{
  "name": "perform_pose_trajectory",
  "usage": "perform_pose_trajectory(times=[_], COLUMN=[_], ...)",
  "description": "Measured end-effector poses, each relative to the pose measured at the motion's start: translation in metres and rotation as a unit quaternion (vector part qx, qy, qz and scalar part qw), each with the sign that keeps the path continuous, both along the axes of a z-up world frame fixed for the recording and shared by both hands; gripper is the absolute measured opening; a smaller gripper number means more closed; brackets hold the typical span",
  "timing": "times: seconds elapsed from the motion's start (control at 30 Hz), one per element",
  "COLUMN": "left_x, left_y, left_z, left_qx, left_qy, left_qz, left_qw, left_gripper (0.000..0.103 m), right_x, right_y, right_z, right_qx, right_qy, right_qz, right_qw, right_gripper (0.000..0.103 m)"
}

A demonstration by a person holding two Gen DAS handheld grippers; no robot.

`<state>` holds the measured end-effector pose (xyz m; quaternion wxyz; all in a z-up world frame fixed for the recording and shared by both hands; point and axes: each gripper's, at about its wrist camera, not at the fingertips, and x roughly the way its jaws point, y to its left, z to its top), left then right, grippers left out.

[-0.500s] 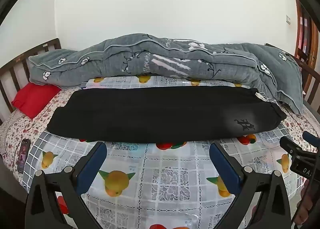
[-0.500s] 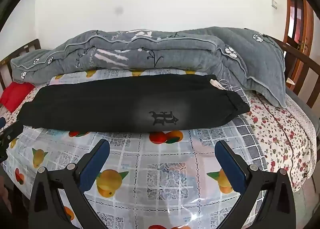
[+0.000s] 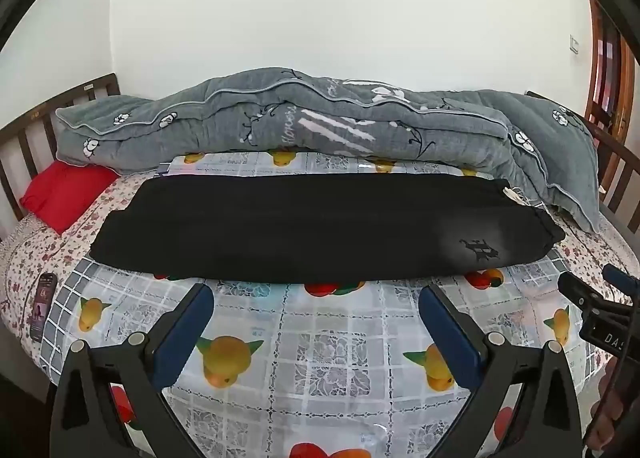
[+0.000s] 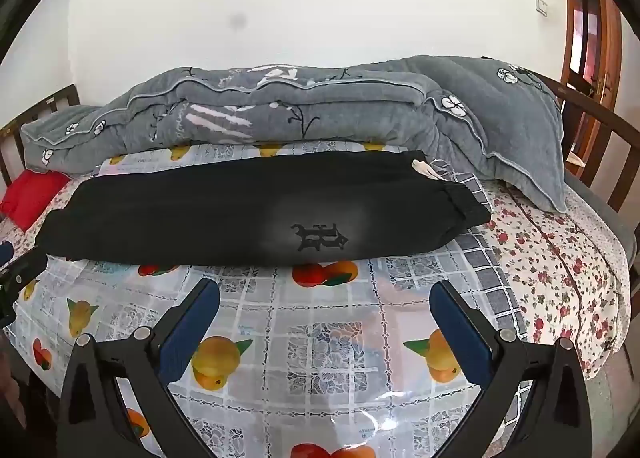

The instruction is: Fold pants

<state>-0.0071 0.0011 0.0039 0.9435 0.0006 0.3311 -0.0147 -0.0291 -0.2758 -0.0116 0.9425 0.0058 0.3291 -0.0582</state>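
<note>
Black pants lie flat across the bed, folded lengthwise, waistband at the right end and leg ends at the left. A dark logo shows near the waist. They also show in the right wrist view. My left gripper is open and empty, above the fruit-print cover short of the pants' near edge. My right gripper is open and empty, just short of the pants below the logo. The right gripper's body shows at the right edge of the left wrist view.
A rolled grey quilt lies behind the pants along the wall. A red pillow is at the far left by the wooden headboard. A phone lies near the bed's left edge. A wooden rail borders the right.
Both grippers have edged slightly closer to the pants. The pants have not moved.
</note>
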Motion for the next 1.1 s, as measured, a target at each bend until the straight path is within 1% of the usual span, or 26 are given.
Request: perform_pose_trajectory(times=[0.23, 0.57, 1.1], left_x=[0.001, 0.001, -0.002], left_y=[0.004, 0.003, 0.008], left_z=[-0.001, 0.0, -0.001], left_qx=[-0.008, -0.004, -0.01], left_qy=[0.004, 0.005, 0.004], left_qz=[0.002, 0.004, 0.01], left_qw=[1.0, 1.0, 0.9999], left_gripper=[0.103, 0.103, 0.103], right_x=[-0.001, -0.001, -0.002], right_y=[0.002, 0.009, 0.011], right_z=[0.002, 0.004, 0.004], right_qx=[-0.003, -0.003, 0.004], right_qy=[0.0, -0.001, -0.003], right_qz=[0.001, 0.001, 0.005], right_qw=[1.0, 1.0, 1.0], right_gripper=[0.103, 0.103, 0.103])
